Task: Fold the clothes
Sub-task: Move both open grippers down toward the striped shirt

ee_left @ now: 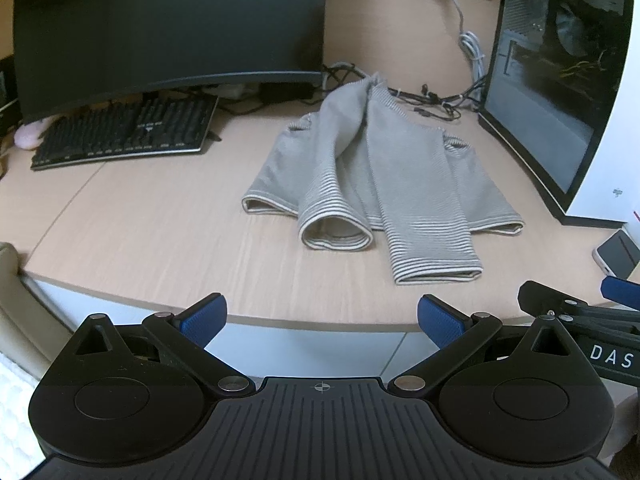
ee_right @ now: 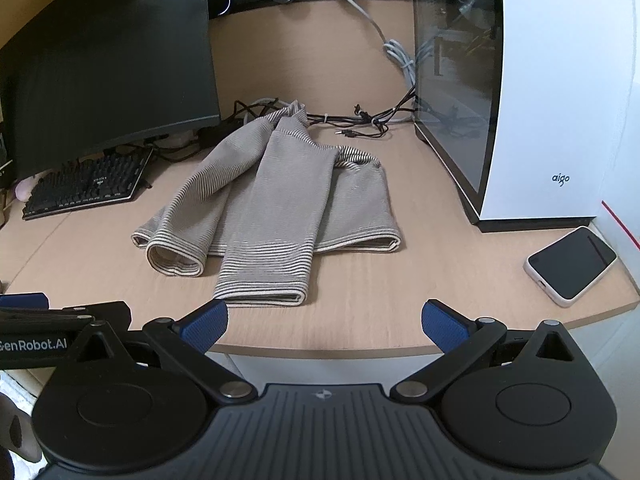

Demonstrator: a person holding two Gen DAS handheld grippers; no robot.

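A grey striped sweater (ee_left: 372,168) lies on the wooden desk (ee_left: 160,232), both sleeves folded over its body with the cuffs toward me. It also shows in the right wrist view (ee_right: 276,204). My left gripper (ee_left: 322,320) is open and empty, back over the desk's front edge, short of the sweater. My right gripper (ee_right: 325,322) is open and empty, also at the front edge, just right of the near sleeve cuff (ee_right: 260,294). Each gripper shows at the edge of the other's view.
A dark monitor (ee_left: 168,24) and black keyboard (ee_left: 124,132) stand at the left. A white computer case (ee_right: 560,92) stands at the right, with a phone (ee_right: 572,266) in front of it. Cables (ee_right: 360,124) lie behind the sweater.
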